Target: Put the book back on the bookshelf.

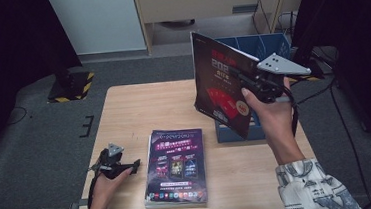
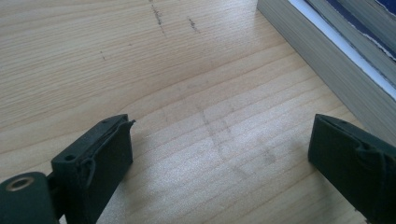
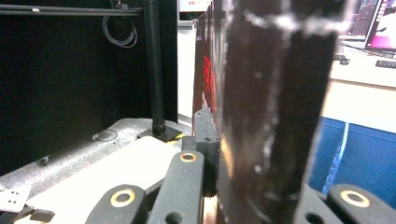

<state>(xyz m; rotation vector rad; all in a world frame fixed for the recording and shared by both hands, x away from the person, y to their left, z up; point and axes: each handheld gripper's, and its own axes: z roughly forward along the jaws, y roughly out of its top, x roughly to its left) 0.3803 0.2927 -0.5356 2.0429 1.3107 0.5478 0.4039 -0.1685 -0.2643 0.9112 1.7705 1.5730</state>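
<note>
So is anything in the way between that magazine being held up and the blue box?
Nothing visible. The right gripper holds the magazine upright in the air, just over the blue box, whose top is open.

My held magazine (image 1: 221, 92): large red digits on dark cover, seemingly "202", rest illegible. Top magazine of stack (image 1: 175, 166) on table: coloured headline and small print, too blurred for me to read.
</note>
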